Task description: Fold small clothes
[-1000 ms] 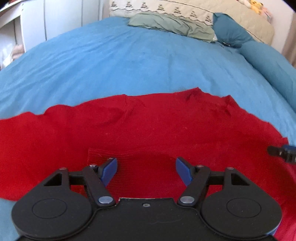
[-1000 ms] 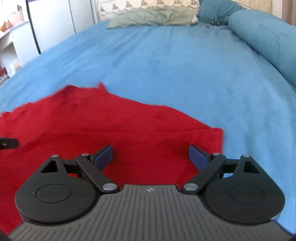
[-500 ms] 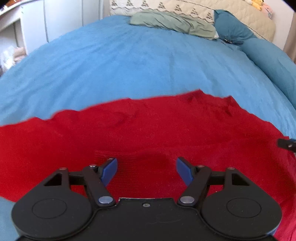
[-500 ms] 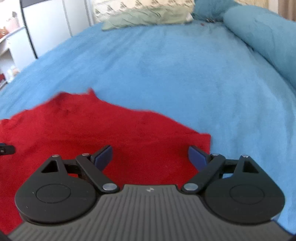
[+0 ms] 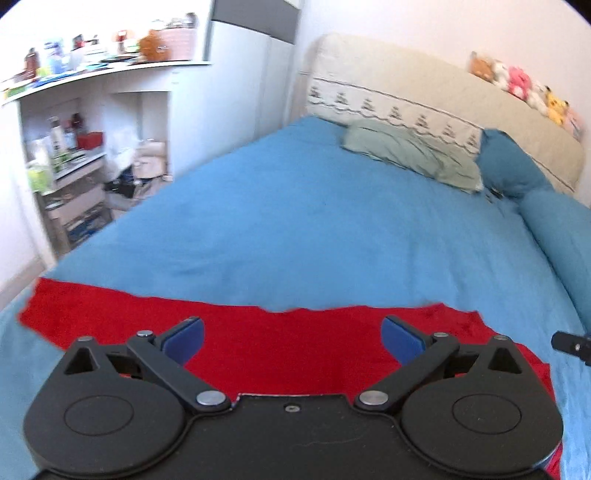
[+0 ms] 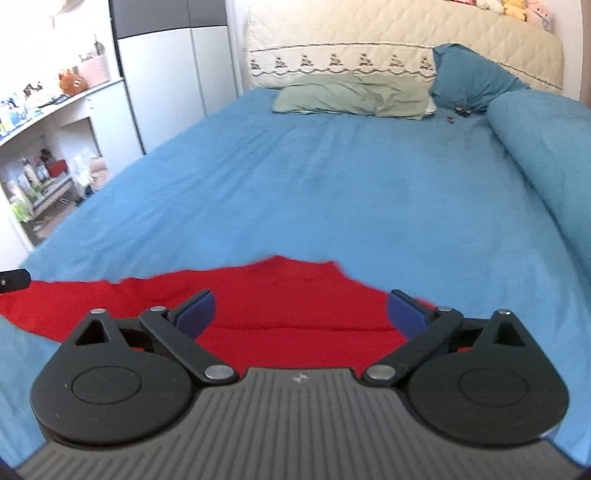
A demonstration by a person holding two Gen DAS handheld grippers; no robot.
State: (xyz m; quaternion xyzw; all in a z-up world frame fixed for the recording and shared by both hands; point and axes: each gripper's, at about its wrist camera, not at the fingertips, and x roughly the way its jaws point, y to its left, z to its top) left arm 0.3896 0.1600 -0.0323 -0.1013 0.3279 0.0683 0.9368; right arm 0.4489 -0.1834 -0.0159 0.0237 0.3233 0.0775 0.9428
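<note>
Red garment [image 5: 288, 343] spread flat on a blue bedspread [image 5: 332, 229], near the foot of the bed. Left gripper [image 5: 291, 338] above the cloth, jaws opening wide, blue pads [image 5: 184, 339] apart and clear of the fabric, nothing gripped. Right gripper [image 6: 301, 308] likewise above the garment's right part, pads [image 6: 406, 312] spread, released, holding nothing. Far off at the head of the bed: a sage-green pillow [image 6: 354, 96], a teal pillow [image 6: 472, 81], a cream quilted headboard [image 6: 406, 33]. Cluttered white shelves [image 5: 70, 155] at the left.

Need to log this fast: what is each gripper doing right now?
Left gripper: jaws opening, nothing gripped, above the red garment.
Right gripper: open, holding nothing.
</note>
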